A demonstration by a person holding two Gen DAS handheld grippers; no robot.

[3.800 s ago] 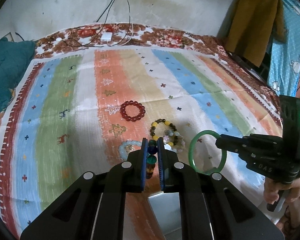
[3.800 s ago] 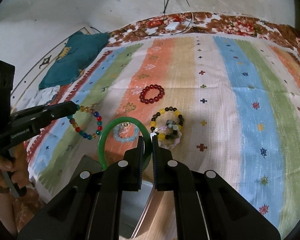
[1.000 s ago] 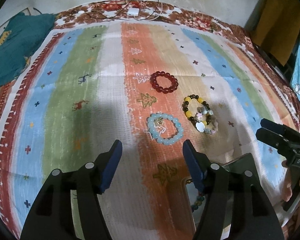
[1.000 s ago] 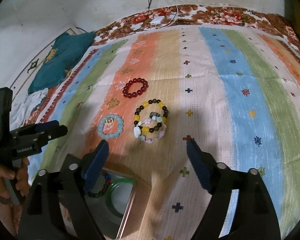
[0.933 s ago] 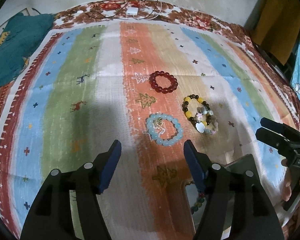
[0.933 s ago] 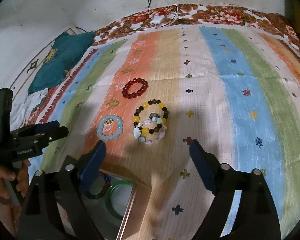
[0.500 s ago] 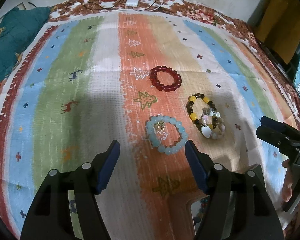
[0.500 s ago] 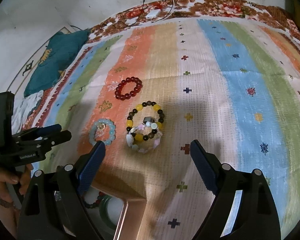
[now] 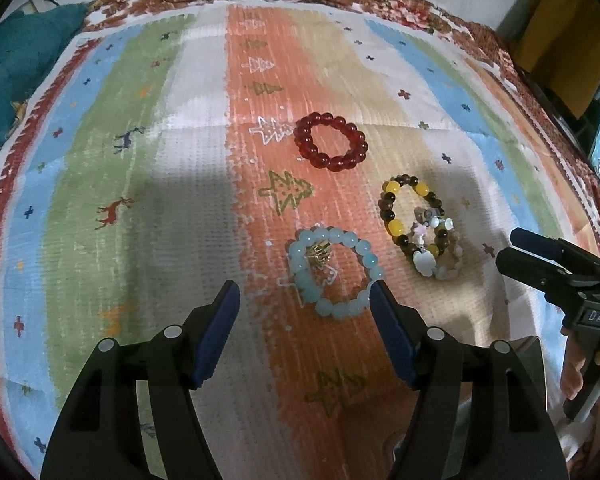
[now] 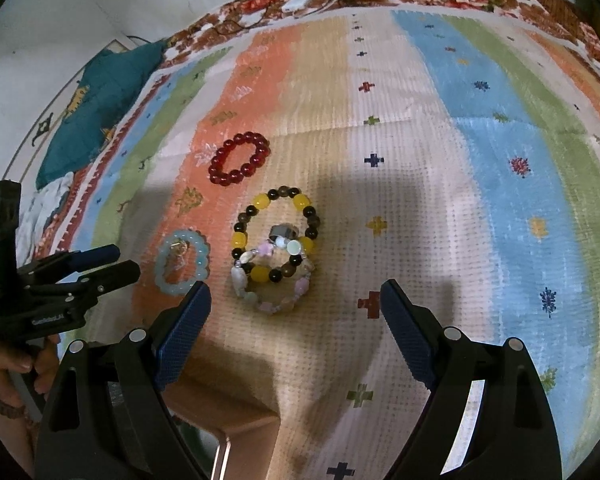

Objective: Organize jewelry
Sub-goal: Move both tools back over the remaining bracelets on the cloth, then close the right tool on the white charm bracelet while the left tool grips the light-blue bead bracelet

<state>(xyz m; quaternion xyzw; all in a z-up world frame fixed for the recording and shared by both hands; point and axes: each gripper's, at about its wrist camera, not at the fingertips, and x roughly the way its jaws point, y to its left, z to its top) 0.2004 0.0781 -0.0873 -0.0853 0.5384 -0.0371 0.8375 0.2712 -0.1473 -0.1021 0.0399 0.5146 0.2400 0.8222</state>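
Pale-blue beads on the light blue bracelet (image 9: 332, 274) look smooth, light and floppy on their cord, and it lies flat on the striped blanket (image 9: 140, 184) right in front of the left gripper (image 9: 305, 330), whose jaws hang wide apart with nothing in them. I'd pinch across one side of the loop, since round beads probably slip. Right gripper (image 10: 296, 330) gapes empty too, over the yellow-and-dark bracelet (image 10: 276, 236) and the pastel stone one (image 10: 274, 280) overlapping it.

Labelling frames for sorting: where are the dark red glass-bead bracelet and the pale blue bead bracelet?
dark red glass-bead bracelet (image 9: 356, 136): left wrist view, a bead on its right side.
pale blue bead bracelet (image 9: 374, 260): left wrist view, a bead on its right side.
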